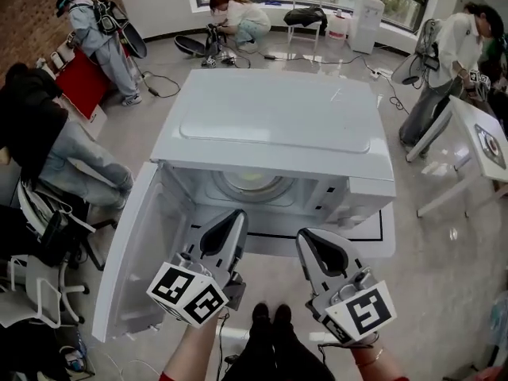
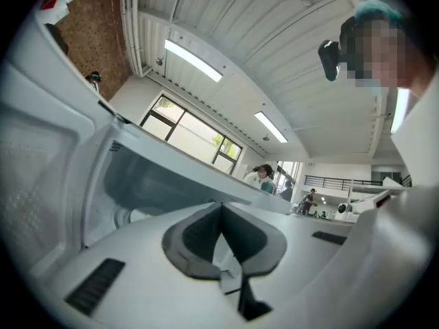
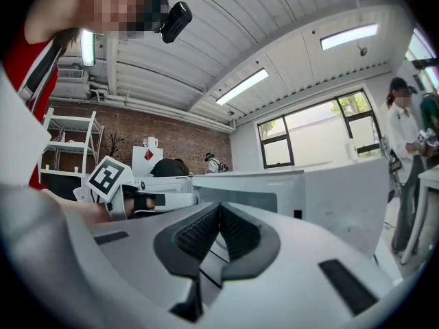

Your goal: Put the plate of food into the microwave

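Observation:
The white microwave [image 1: 270,121] stands in front of me with its door [image 1: 131,244] swung open to the left. Inside the cavity lies a round plate [image 1: 252,182] with pale food on it. My left gripper [image 1: 231,217] hangs just before the opening, left of centre, its jaws shut on nothing. My right gripper [image 1: 306,236] is beside it to the right, also shut and empty. In the left gripper view the closed jaws point at the open cavity [image 2: 147,184]. The right gripper view looks past its closed jaws at the microwave's front [image 3: 274,192] and the left gripper's marker cube [image 3: 108,177].
Several people work around the room. A seated person and office chairs [image 1: 40,292] are close on the left beside the open door. A white table [image 1: 476,145] stands at the right. Cables lie on the floor behind the microwave. My shoes [image 1: 270,316] show below.

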### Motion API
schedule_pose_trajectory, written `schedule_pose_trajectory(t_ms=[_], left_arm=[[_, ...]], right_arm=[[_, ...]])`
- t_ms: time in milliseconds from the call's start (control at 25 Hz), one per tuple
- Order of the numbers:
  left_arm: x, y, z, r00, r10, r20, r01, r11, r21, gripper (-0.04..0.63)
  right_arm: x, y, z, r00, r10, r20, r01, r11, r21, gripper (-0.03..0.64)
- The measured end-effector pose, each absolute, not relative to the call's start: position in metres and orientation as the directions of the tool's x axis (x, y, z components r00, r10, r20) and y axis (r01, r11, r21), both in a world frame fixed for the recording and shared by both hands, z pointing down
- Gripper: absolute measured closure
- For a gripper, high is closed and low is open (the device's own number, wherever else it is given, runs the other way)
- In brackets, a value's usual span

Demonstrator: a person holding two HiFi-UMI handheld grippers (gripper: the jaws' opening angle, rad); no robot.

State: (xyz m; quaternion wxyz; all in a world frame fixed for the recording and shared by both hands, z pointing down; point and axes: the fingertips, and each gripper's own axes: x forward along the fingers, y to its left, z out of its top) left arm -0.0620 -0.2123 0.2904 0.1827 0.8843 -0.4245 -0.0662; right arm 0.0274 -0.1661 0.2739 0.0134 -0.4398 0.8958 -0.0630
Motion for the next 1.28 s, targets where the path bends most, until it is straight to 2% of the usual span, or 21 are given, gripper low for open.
schedule_pose_trajectory(t_ms=[120, 400, 800, 1280], left_arm=[[-0.049, -0.194, 0.277, 0.669, -0.742, 0.039, -0.696, -0.607, 0.385, 0.586], [-0.035, -0.166, 0.261, 0.711, -0.703, 0.023, -0.655, -0.649, 0.387, 0.586], [-0.025, -0.149, 0.255, 0.702, -0.711, 0.038, -0.671, -0.642, 0.369, 0.586], [-0.024, -0.146, 0.260, 0.694, -0.718, 0.045, -0.678, -0.632, 0.376, 0.586]], right_arm=[[0.040, -0.155, 0.267, -0.584, -0.810, 0.049, -0.809, 0.576, -0.114, 0.603], [0.056, -0.133, 0.245, -0.541, -0.841, -0.015, -0.837, 0.541, -0.082, 0.603], [0.071, -0.117, 0.255, -0.498, -0.867, 0.019, -0.863, 0.493, -0.115, 0.603], [0.067, -0.118, 0.260, -0.505, -0.863, 0.026, -0.859, 0.500, -0.109, 0.603]])
